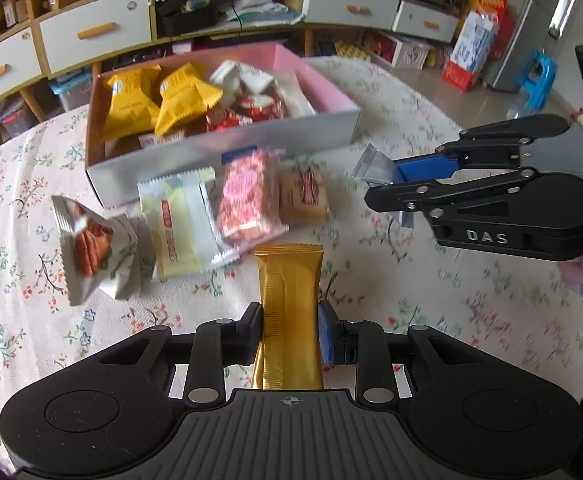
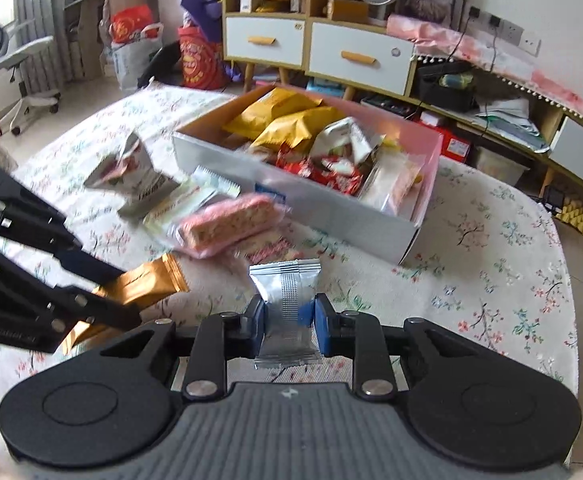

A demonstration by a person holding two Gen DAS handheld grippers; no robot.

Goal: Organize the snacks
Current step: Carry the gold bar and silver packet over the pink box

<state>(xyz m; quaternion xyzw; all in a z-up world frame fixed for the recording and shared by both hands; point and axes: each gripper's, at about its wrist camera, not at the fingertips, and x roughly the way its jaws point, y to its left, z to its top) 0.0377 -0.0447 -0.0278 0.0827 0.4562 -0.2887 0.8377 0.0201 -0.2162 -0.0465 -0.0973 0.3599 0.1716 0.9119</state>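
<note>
The left gripper (image 1: 290, 330) has its fingers drawn in on a gold packet (image 1: 291, 292), a long flat foil sachet held across its narrow width at the near end, most of its length sticking out ahead of the fingertips above the flowered tablecloth (image 1: 431, 300). It looks light and thin, so it should carry easily, but the foil is slick and will likely bend or droop beyond the pads; a grip nearer the middle would steady it. The right gripper (image 2: 288, 322) is nearly closed on a silver packet (image 2: 285, 292), pinched by its sides, its crimped top just ahead of the fingers. It seems puffy and soft, so a hard squeeze could crush whatever is inside. The box (image 2: 311, 204) of snacks stands ahead of both, beyond the loose packets.
</note>
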